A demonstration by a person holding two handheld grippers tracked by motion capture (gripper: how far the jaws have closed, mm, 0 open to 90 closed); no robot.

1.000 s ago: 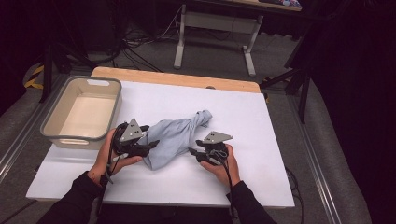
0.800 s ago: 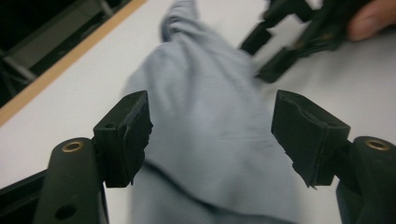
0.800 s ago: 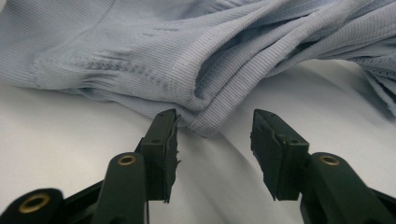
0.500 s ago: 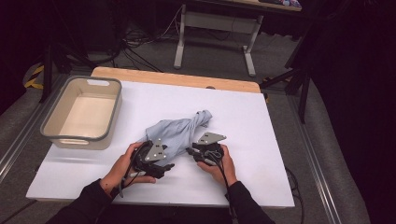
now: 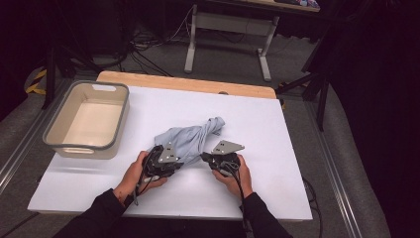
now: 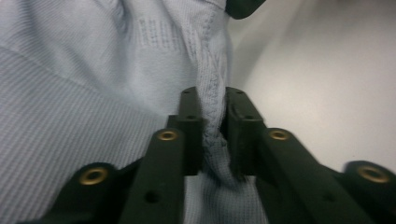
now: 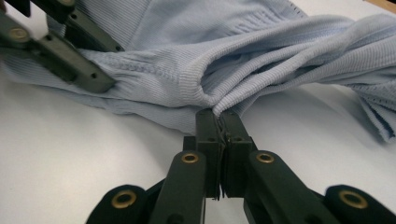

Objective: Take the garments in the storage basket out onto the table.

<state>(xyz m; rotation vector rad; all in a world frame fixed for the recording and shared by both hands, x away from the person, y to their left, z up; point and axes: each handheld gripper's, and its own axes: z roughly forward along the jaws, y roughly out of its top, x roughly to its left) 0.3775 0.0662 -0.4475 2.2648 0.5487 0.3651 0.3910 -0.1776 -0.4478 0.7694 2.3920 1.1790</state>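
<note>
Right of the tub (image 5: 85, 120), on the white table (image 5: 277, 163), lies our light blue knit shirt (image 5: 190, 140), bunched and twisted into a soft heap. We have the left gripper (image 5: 174, 166) clenched on a ribbed seam (image 6: 212, 107) at the edge nearest us; its jaws have just been closing, with that seam between them. Our right gripper (image 5: 205, 158) has likewise just closed, nipping a thin fold of hem (image 7: 210, 100) farther from the tub. We judge the shirt light, limp and stretchy, not fragile, likely to sag and slip if held by thin cloth. The thick seams and hem look like the surest places to hold it.
</note>
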